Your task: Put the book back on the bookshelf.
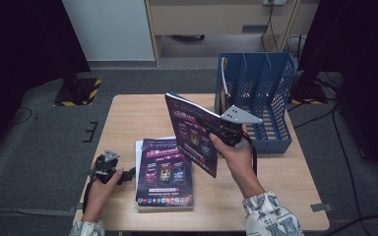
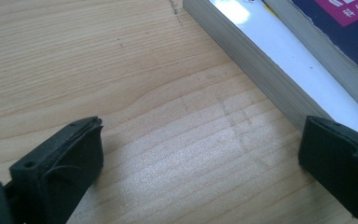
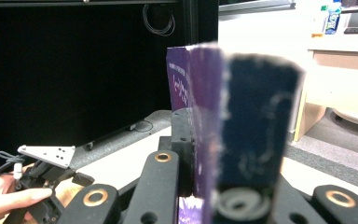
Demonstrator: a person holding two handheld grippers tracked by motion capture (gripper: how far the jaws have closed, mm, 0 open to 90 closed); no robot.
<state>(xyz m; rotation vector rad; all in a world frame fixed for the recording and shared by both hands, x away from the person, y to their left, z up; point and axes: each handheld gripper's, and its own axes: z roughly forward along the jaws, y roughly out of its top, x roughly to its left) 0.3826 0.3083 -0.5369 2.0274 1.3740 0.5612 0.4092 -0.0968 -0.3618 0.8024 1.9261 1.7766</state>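
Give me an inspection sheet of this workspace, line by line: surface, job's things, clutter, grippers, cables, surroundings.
Surface: wooden table, pale, worn marks by the left gripper.
Job's things: purple magazine lifted, tilted, above the table; stack of magazines lying flat near the front edge; blue file rack upright at the back right.
Clutter: nothing seen.
Grippers: right gripper shut on the purple magazine; left gripper open, low over bare wood beside the stack.
Cables: black cable trailing from the right gripper; others on the floor at right.
Surroundings: grey floor, pale cabinet behind.
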